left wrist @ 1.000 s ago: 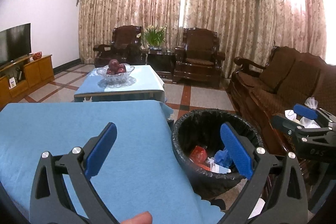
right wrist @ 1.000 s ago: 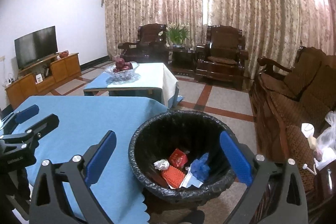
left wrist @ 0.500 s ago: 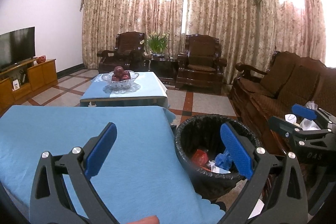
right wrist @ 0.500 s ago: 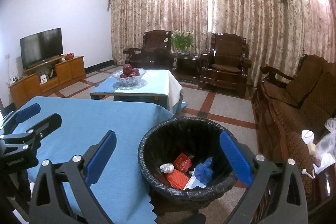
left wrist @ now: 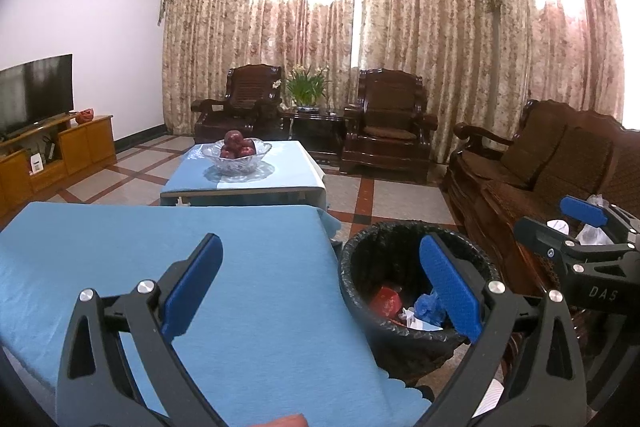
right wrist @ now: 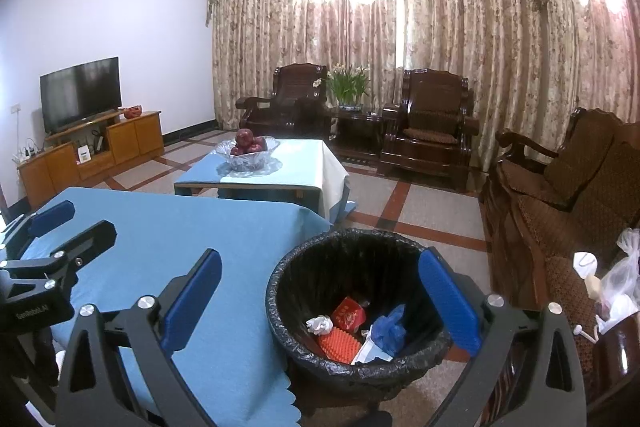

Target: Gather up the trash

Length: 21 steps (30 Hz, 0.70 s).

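Note:
A round bin with a black liner (right wrist: pixel 356 247) (left wrist: pixel 362 255) stands on the floor off the right edge of the blue-clothed table (right wrist: pixel 192 227) (left wrist: pixel 160 239). Inside it lie a red box (right wrist: pixel 349 313), an orange ridged piece (right wrist: pixel 338 343), a crumpled white wad (right wrist: pixel 320 325) and a blue bag (right wrist: pixel 390 329). My right gripper (right wrist: pixel 320 301) is open and empty above the table's edge and the bin. My left gripper (left wrist: pixel 322 291) hangs open and empty over the table's right part. Each gripper shows at the edge of the other's view.
A second low table (right wrist: pixel 304 163) with a glass bowl of red fruit (right wrist: pixel 247 149) stands beyond. Dark wooden armchairs (right wrist: pixel 428 131), a plant (right wrist: pixel 348 85) and a sofa (right wrist: pixel 568 195) line the back and right. White plastic bags (right wrist: pixel 620 275) lie at the right. A TV (right wrist: pixel 80 93) stands left.
Both cameras have risen and tilted up a little, so the bin and table sit lower in the views. Both grippers stayed open and empty.

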### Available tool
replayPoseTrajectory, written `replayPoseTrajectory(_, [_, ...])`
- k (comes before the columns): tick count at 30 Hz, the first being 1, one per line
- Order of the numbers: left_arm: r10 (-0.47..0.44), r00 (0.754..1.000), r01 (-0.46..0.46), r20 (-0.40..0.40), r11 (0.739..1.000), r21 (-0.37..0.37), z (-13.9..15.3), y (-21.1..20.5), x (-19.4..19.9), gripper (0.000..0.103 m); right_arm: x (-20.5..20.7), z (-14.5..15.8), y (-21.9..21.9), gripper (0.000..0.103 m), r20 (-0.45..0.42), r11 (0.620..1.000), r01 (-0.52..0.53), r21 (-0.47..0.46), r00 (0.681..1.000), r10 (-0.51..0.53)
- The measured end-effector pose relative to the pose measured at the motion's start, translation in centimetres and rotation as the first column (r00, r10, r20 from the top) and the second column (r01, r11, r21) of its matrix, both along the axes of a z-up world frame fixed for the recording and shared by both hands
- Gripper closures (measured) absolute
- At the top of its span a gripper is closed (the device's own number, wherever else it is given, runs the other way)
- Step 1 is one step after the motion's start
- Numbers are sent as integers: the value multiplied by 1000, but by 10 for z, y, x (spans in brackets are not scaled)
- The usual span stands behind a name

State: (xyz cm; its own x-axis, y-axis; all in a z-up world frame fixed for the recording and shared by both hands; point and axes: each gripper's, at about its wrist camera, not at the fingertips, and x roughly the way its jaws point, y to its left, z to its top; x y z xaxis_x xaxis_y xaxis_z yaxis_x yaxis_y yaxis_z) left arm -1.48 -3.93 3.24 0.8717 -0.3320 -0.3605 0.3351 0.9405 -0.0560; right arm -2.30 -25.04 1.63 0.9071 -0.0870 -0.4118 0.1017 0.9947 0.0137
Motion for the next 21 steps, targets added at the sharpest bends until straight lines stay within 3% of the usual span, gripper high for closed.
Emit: replayPoseTrajectory(21, [1, 1000, -1, 2, 1000, 0, -1, 2, 0, 7, -1, 2, 4, 6, 2, 1000, 0, -6, 1000, 0])
